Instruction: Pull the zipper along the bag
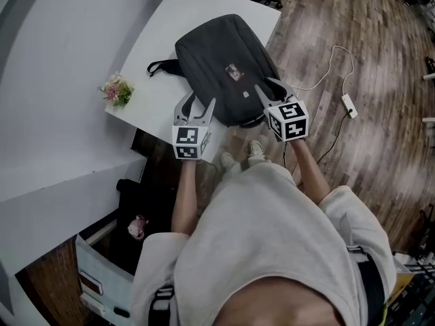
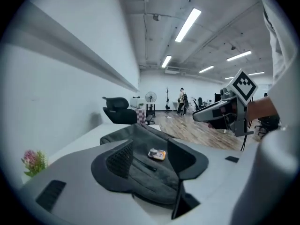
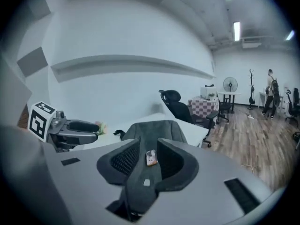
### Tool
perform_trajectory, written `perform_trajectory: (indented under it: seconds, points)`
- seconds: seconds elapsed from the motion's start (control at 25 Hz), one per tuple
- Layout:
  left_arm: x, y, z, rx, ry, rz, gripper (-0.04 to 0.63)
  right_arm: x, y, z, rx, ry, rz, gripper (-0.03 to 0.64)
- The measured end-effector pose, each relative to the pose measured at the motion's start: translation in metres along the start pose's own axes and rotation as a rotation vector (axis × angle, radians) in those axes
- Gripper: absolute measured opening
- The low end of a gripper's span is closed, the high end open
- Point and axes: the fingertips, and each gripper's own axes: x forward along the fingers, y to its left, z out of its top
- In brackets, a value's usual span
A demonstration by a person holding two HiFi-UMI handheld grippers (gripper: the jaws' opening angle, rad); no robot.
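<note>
The bag [image 1: 224, 66] lies flat on the table [image 1: 163, 26], across its near right corner, with its near end at or just past the table's edge. That puts it closest to the person, and I judge it keeps the whole zip within reach of both arms. A small orange tag [image 1: 234, 72] sits mid-panel. A strap [image 1: 160, 66] trails toward the table's left edge, where a sprig of flowers [image 1: 117, 90] sits well apart from the bag.

The left gripper [image 1: 196, 109] hangs over the bag's near left side and the right gripper [image 1: 272, 88] over its near right side, both clear of the cloth. Each has its jaws spread with nothing pinched; each gripper's own view looks between them to the bag beyond. Flanking the bag like this would suit one gripper steadying the cloth while the other takes the pull. The zip pull is too small to pick out, so I cannot tell how far the zip has run
</note>
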Motion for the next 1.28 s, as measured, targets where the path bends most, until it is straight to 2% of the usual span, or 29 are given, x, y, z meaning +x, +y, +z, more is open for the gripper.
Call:
perform_trajectory:
  seconds: [0.04,0.2,0.28,0.4,0.6,1.28]
  points:
    - [-0.003,0.004,0.014,0.0,-0.031,0.013,0.238,0.0,-0.001,0.015,-0.011,-0.031,-0.003,0.128]
    - [-0.016,0.02,0.063,-0.007,-0.147,0.059,0.064,-0.008,-0.003,0.065,-0.065,-0.15,-0.026,0.056]
    - [-0.02,0.028,0.08,-0.011,-0.181,0.09,0.03,-0.011,0.0,0.086,-0.103,-0.198,-0.029,0.014]
    - [-0.021,0.036,0.094,-0.009,-0.196,0.12,0.026,-0.012,0.009,0.104,-0.155,-0.238,-0.004,0.014]
    - [-0.024,0.034,0.094,-0.009,-0.194,0.126,0.026,-0.012,0.016,0.108,-0.175,-0.245,0.01,0.014]
    - [-0.026,0.033,0.093,0.008,-0.187,0.135,0.026,-0.009,0.021,0.106,-0.183,-0.233,0.023,0.014]
